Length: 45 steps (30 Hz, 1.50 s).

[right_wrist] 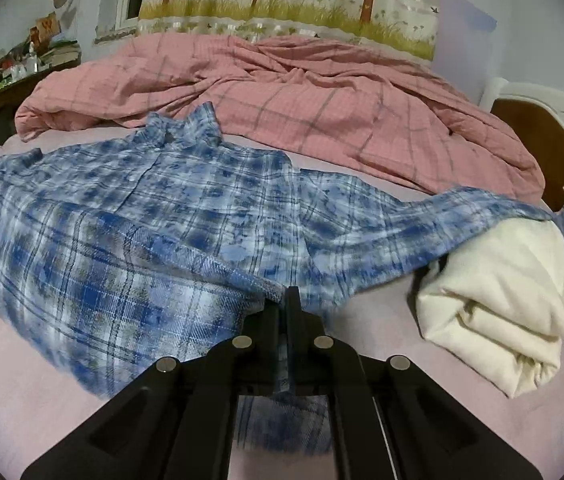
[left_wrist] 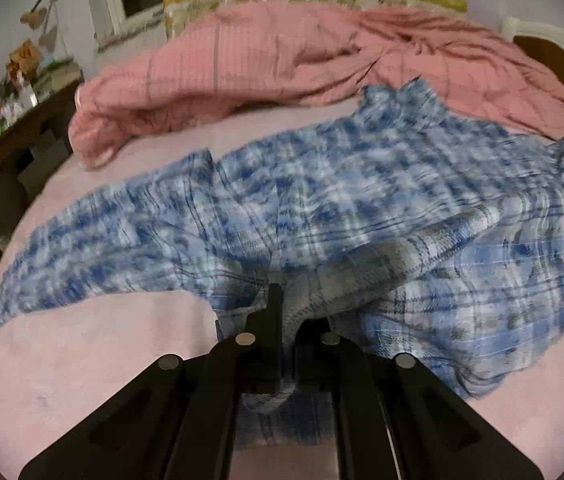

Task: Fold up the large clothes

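Note:
A blue and white plaid shirt (left_wrist: 362,200) lies spread on the pink bed sheet (left_wrist: 82,360), collar toward the far side, sleeves out to both sides. My left gripper (left_wrist: 282,300) is shut on the shirt's near hem, with cloth bunched between and over its fingers. In the right wrist view the same shirt (right_wrist: 142,220) fills the left and middle. My right gripper (right_wrist: 284,300) is shut on the hem edge, a strip of cloth pinched between its fingers. The hem is lifted a little off the sheet at both grips.
A rumpled pink checked quilt (right_wrist: 302,112) lies across the far side of the bed. A folded cream cloth (right_wrist: 502,300) sits at the right, partly under a shirt sleeve. A cluttered wooden desk (left_wrist: 10,128) stands to the left, a curtain (right_wrist: 282,0) behind.

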Tool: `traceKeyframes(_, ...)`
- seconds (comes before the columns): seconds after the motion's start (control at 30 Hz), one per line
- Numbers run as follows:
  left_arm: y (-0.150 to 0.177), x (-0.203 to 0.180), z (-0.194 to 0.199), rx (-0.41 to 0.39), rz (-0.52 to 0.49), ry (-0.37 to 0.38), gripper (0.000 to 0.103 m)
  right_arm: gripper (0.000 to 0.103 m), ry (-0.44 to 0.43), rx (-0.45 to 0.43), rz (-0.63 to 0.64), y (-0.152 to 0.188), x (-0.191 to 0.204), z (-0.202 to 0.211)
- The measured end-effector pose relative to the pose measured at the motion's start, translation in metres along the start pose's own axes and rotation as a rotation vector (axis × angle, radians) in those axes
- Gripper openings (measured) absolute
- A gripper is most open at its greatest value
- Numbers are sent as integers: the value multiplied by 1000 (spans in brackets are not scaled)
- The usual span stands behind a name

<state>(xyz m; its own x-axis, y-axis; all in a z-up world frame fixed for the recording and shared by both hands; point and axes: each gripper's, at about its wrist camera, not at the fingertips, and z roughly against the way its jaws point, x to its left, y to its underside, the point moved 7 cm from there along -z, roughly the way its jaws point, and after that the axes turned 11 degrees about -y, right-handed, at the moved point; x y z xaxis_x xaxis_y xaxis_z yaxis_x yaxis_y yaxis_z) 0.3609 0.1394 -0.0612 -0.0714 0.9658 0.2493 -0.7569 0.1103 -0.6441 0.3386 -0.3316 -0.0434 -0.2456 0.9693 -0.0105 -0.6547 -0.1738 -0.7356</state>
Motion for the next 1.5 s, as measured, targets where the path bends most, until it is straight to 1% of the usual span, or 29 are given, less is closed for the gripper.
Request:
traceKeyframes(0.07,5,-1,-19,75,-2,-21,4,3,-7,11,5,-5,-1,-15)
traceKeyframes(0.17,14,-5,-33,109,-21,-50,4,3,-22,45,9,-9,-1,-38)
traceKeyframes(0.3,16,-5,-32,79,-6,-61,5,3,-16,86,19,-9,2,-63)
traceKeyframes(0.4,16,-4,-30,52,1,-61,9,3,0,83,3,-6,-2,-71)
traceKeyframes(0.43,17,-2,-27,40,17,-50,11,4,4,72,0,-5,-2,-70)
traceKeyframes(0.47,17,-1,-25,28,32,-36,17,6,7,57,-7,-5,-3,-66)
traceKeyframes(0.5,18,2,-21,23,49,-33,22,17,14,40,-25,-5,-5,-60)
traceKeyframes(0.53,18,4,-18,27,57,-56,34,34,22,23,-40,-6,-6,-54)
traceKeyframes(0.57,18,7,-15,27,49,-117,54,45,31,-3,-47,-8,-6,-46)
traceKeyframes(0.6,17,9,-10,10,37,-158,59,68,43,-43,-49,-10,-5,-35)
traceKeyframes(0.63,15,9,-3,-13,29,-162,59,77,50,-76,-48,-13,-4,-27)
traceKeyframes(0.67,14,9,5,-33,25,-149,59,78,63,-125,-41,-17,-1,-12)
traceKeyframes(0.7,15,9,13,-49,26,-130,59,78,65,-143,-32,-18,3,-2)
traceKeyframes(0.73,16,9,21,-58,28,-105,64,80,57,-149,-25,-18,6,6)
traceKeyframes(0.77,19,10,25,-57,32,-85,73,83,43,-152,-24,-16,11,13)
traceKeyframes(0.8,23,12,28,-46,46,-73,77,87,20,-162,-30,-12,15,20)
traceKeyframes(0.83,27,13,26,-27,65,-60,81,87,-12,-170,-42,-6,20,26)
traceKeyframes(0.93,44,15,10,60,141,45,79,87,-89,-101,-75,21,28,27)
traceKeyframes(1.0,55,12,2,85,141,76,35,87,-106,-51,-116,40,27,22)
traceKeyframes(1.03,61,8,1,89,100,62,11,87,-115,-23,-128,48,27,17)
traceKeyframes(1.13,66,5,27,-2,41,26,9,86,-97,44,-152,71,19,3)
traceKeyframes(1.17,68,7,35,-19,39,23,9,83,-103,67,-166,75,16,-2)
traceKeyframes(1.2,69,13,41,-28,53,23,9,75,-107,91,-195,79,10,-6)
traceKeyframes(1.23,71,19,44,-26,74,36,9,69,-92,115,-230,82,3,-10)
traceKeyframes(1.27,72,22,42,-14,87,53,9,67,-78,125,-259,85,-4,-13)
traceKeyframes(1.3,75,25,40,3,98,65,9,62,-89,126,-280,87,-8,-13)
traceKeyframes(1.37,82,25,29,40,101,70,9,52,-80,129,-294,89,-15,-13)
traceKeyframes(1.4,85,22,23,55,92,66,10,44,-65,132,-290,90,-16,-12)
traceKeyframes(1.5,87,22,22,48,68,3,25,38,-41,137,-274,92,-17,-10)
